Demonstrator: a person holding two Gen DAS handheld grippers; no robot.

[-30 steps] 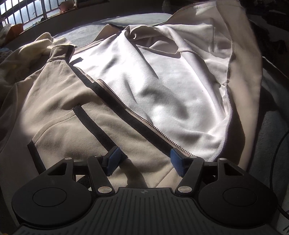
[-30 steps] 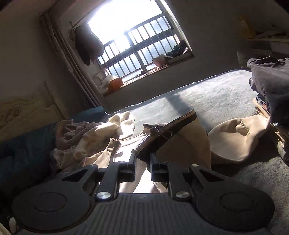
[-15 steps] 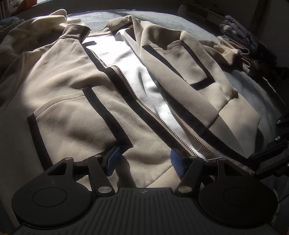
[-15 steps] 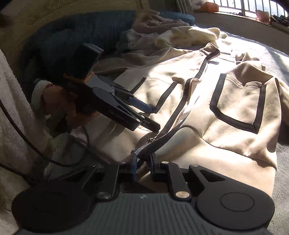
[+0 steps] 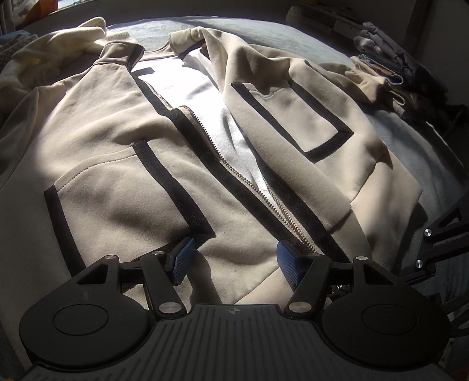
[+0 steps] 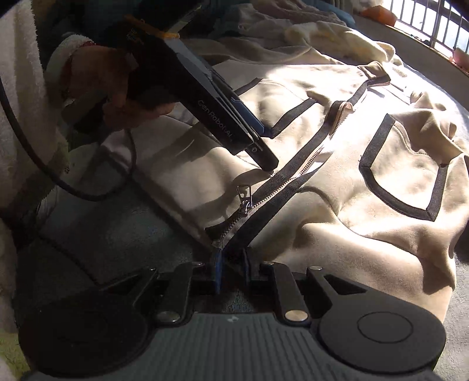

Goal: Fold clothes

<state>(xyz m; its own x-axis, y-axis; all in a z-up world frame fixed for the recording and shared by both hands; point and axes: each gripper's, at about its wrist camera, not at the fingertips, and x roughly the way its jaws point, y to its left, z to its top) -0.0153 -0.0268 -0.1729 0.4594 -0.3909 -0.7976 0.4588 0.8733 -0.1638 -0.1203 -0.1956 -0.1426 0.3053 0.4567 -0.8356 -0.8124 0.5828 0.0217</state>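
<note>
A beige zip jacket [image 5: 123,140] with black trim lies front up on the grey bed; its two front panels nearly meet and a strip of white lining [image 5: 205,96] shows between them. My left gripper [image 5: 234,259] is open, its blue pads [image 5: 183,258] resting on the left panel's lower hem. From the right wrist view the left gripper [image 6: 261,146] is held by a hand [image 6: 102,88] and points down at the zip. My right gripper [image 6: 231,258] is shut on the bottom end of the jacket's zip edge [image 6: 278,181], low by the bed. The zip slider [image 6: 244,196] stands just ahead of it.
A cream garment [image 5: 73,38] lies bunched beyond the collar. A stack of dark folded clothes [image 5: 395,67] sits at the far right. The right gripper's body [image 5: 439,243] is at the left view's right edge. A black cable [image 6: 29,132] hangs by the hand. A barred window [image 6: 433,23] is behind.
The right gripper carried the jacket's right front panel over the white lining and came down beside the left gripper. The left gripper stayed on the hem, rolling slightly.
</note>
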